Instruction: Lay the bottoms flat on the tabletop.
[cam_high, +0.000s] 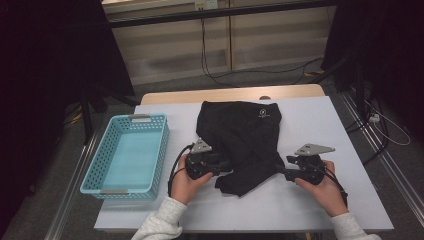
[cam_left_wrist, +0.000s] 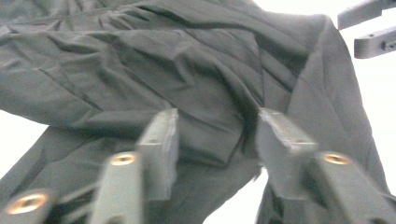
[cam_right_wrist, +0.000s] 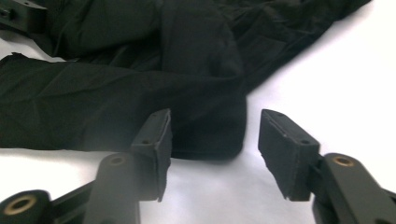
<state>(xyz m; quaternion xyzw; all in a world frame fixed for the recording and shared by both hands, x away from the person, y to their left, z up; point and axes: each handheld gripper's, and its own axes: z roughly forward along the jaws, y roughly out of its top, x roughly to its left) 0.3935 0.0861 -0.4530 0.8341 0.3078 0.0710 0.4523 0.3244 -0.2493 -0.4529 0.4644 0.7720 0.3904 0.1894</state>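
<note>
High view: black garment (cam_high: 242, 140) spread mid-table on white cover (cam_high: 325, 125), right of teal basket (cam_high: 127, 152); left gripper (cam_high: 220, 165) and right gripper (cam_high: 280, 172) at its near edge.
Left gripper view: jaws half apart, fold between, unpinched.
Right gripper view: jaws half apart, hem corner between, untouched.

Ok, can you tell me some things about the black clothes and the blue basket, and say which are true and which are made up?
1. The black fabric garment lies on the white table. True.
2. The turquoise perforated plastic basket holds the garment. False: nothing lies in it.
3. The right tongs are clamped on the garment. False: they are open, with its edge between them.
4. The basket sits left of the garment. True.
</note>
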